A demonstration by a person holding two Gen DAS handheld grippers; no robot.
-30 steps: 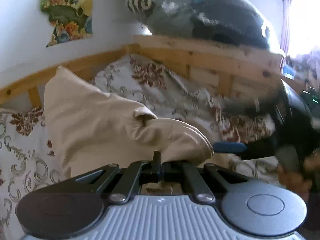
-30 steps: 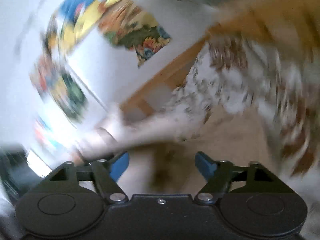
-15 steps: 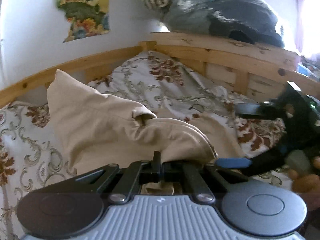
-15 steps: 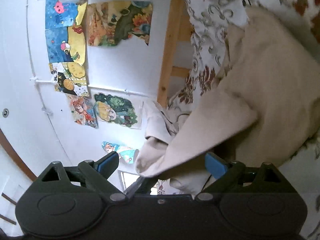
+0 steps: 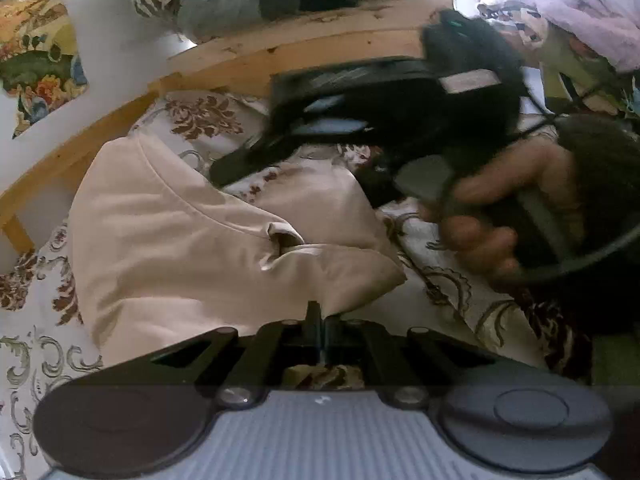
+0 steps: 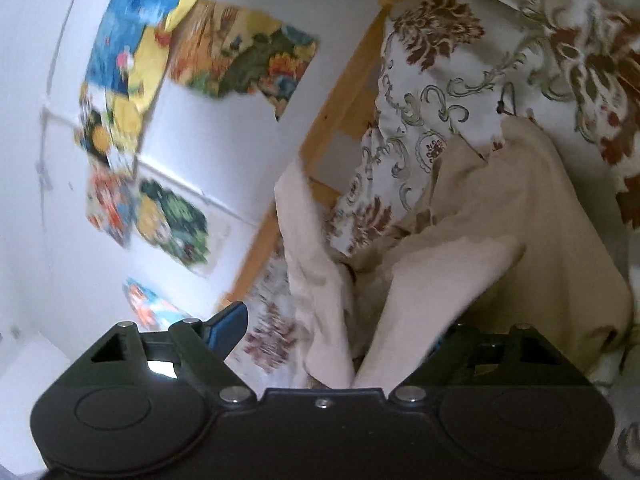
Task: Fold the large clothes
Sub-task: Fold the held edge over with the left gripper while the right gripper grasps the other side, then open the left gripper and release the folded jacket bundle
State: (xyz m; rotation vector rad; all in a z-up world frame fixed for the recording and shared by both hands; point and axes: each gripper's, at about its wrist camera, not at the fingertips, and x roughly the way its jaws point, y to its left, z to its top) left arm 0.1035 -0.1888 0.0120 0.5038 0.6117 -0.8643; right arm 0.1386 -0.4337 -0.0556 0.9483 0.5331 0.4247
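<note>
Bright posters (image 6: 192, 60) hang on the white wall behind a wooden bed (image 5: 280, 52) with a flowery sheet (image 5: 40, 288). On that sheet lies the beige garment (image 5: 180, 248), partly folded over itself. The left gripper (image 5: 318, 312) has its jaws shut tight on 1 edge of the cloth, likely to carry that edge across for a fold. The right gripper (image 6: 340, 340) has its jaws apart and they have just been closing, with a flap of the garment (image 6: 440, 280) lying between them, probably to catch a 2nd corner.
</note>
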